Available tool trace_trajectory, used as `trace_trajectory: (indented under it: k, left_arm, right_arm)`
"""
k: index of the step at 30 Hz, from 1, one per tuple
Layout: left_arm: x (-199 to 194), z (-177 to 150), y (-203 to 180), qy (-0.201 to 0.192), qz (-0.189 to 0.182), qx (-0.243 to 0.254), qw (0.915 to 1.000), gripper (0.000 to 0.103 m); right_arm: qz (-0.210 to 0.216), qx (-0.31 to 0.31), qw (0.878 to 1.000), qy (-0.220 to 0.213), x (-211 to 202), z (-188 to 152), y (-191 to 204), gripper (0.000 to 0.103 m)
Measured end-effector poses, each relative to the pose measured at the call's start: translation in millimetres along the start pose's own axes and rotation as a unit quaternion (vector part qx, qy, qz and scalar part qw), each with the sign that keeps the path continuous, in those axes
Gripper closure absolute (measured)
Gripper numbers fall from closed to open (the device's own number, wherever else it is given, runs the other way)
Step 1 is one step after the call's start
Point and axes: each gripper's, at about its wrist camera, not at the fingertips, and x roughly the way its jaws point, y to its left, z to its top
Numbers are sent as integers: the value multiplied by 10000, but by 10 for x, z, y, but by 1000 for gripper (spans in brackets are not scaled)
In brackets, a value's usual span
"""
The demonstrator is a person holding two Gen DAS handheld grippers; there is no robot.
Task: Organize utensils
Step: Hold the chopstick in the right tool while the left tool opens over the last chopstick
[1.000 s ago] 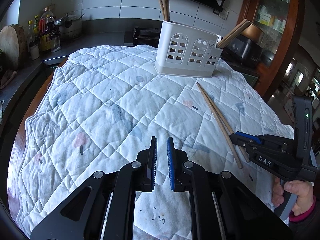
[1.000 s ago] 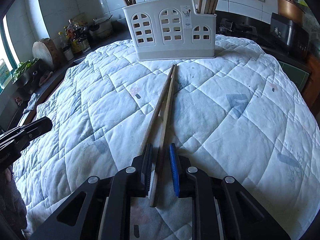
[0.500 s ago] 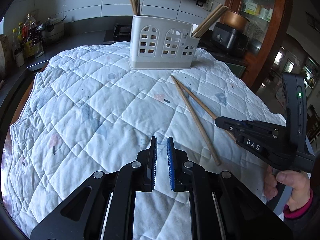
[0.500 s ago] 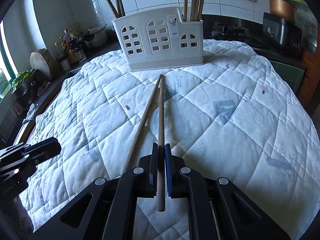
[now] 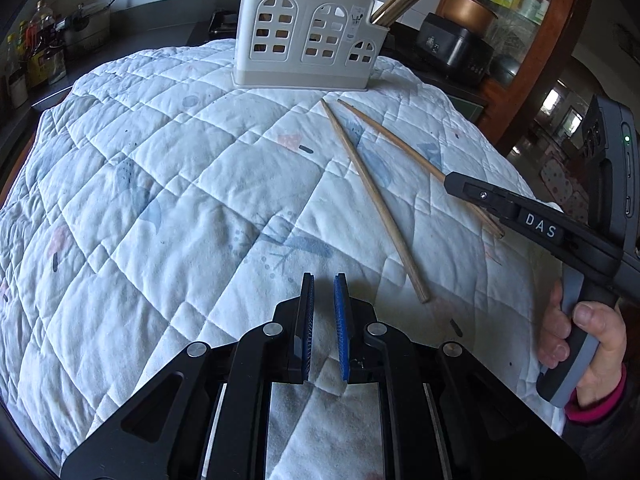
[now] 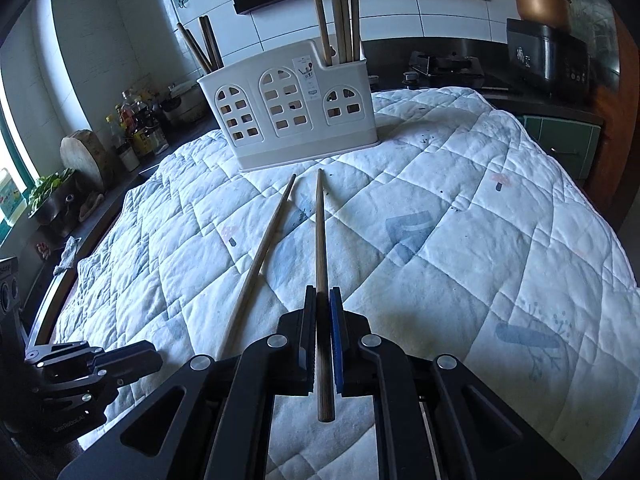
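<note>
Left margin of the right wrist view: a worktop carrying bottles, a round wooden block and leafy greens. Centre: a white plastic utensil holder with arched, gridded cut-outs stands upright at the far side of a quilted, pale printed cloth; wooden chopsticks stand in its end compartments. Right margin: a dark appliance on the counter.

The left gripper hovers low over bare cloth, its blue-padded jaws a narrow gap apart with nothing between them. Just to its right, a loose chopstick lies flat on the quilt, its far tip near the holder's base, nothing standing between the two.

The right gripper, held by the right hand around a grey handle, is clamped on the held chopstick near its thick end. That round, plain wooden stick points straight toward the holder; whether its far tip touches the cloth cannot be told. The two sticks diverge toward the near side.
</note>
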Motion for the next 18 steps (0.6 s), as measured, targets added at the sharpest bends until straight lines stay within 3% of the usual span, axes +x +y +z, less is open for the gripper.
trace_trajectory:
  k: [11, 18]
  left_arm:
    - [22, -53, -98, -90, 233, 302, 9992, 91]
    - [12, -81, -78, -186, 192, 247, 9993, 91]
  right_arm:
    - [154, 93, 9998, -111, -44, -8, -80, 96]
    - [114, 4, 9996, -240, -113, -5, -73, 96]
